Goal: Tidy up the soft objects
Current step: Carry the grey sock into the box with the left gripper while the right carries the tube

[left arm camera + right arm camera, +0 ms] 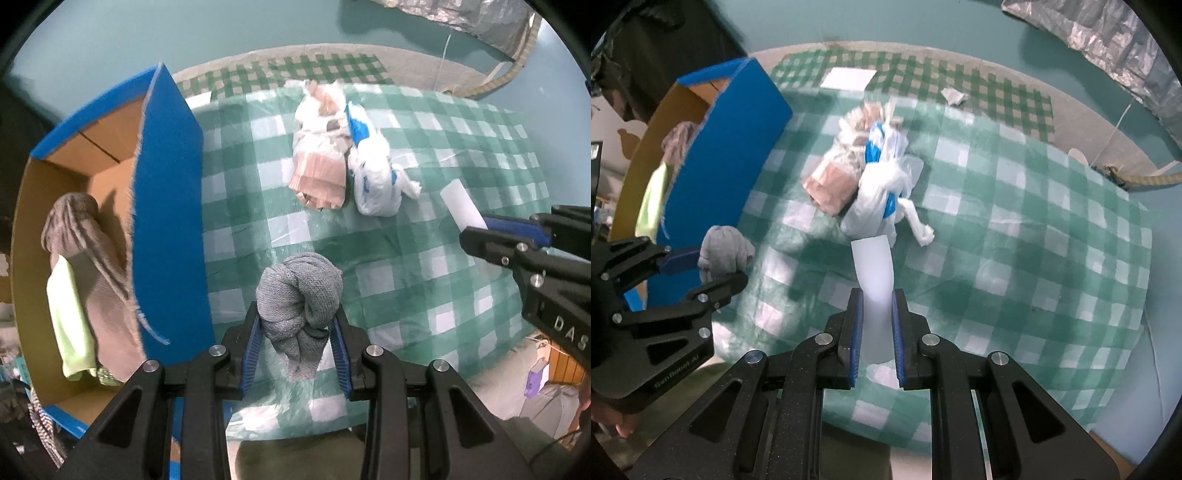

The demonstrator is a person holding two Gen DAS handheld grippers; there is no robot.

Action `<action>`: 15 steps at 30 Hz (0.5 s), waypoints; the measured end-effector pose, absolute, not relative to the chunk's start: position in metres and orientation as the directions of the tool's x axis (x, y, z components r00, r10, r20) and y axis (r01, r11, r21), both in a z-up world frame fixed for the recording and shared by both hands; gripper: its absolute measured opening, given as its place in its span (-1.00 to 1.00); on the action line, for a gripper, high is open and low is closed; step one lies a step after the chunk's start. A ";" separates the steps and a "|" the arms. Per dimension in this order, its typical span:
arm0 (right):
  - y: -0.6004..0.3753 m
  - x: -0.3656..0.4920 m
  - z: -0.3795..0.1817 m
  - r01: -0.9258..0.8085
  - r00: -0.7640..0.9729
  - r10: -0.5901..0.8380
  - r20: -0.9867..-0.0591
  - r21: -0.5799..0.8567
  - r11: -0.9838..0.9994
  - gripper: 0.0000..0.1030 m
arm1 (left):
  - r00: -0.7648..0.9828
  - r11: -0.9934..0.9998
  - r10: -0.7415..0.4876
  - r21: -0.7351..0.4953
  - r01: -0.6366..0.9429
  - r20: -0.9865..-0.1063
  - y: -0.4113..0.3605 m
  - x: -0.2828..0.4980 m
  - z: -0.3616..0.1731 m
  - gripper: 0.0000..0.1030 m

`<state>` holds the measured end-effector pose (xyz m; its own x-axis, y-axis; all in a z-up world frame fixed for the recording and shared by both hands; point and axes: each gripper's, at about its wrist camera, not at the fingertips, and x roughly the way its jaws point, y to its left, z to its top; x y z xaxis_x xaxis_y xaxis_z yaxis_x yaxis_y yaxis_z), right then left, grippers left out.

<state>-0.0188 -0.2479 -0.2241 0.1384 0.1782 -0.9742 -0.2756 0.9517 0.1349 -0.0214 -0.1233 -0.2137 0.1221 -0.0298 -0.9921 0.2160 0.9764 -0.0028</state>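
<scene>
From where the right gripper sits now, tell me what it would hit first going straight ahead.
Most likely the knotted white-and-blue plastic bag. The right gripper, shut on a white flexible strip, points straight at it across the checkered tablecloth. The strip's tip would probably touch first, though depth is hard to judge.

right gripper (476, 230): "DAS" | left gripper (718, 264): "GenRobot.AI"

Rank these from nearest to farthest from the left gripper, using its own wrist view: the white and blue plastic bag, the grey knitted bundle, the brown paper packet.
1. Grey knitted bundle: clamped between the left gripper fingers.
2. Brown paper packet: farther up the checked tablecloth, slightly right.
3. White and blue plastic bag: beside the packet, on its right; almost level with it, so this order is a close call.
</scene>
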 end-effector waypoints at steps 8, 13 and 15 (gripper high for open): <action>-0.252 -0.016 -0.194 -0.267 0.178 0.194 -0.965 0.142 0.953 -0.75 | 0.178 0.979 -0.054 -0.017 0.203 -0.983 -0.118 -0.026 -0.177 -0.31; -0.250 -0.014 -0.177 -0.273 0.197 0.202 -0.960 0.144 0.951 -0.75 | 0.208 0.980 -0.056 -0.014 0.198 -0.976 -0.110 -0.025 -0.162 -0.31; -0.248 -0.014 -0.171 -0.279 0.205 0.204 -0.957 0.142 0.950 -0.75 | 0.218 0.982 -0.060 -0.019 0.189 -0.974 -0.107 -0.025 -0.155 -0.31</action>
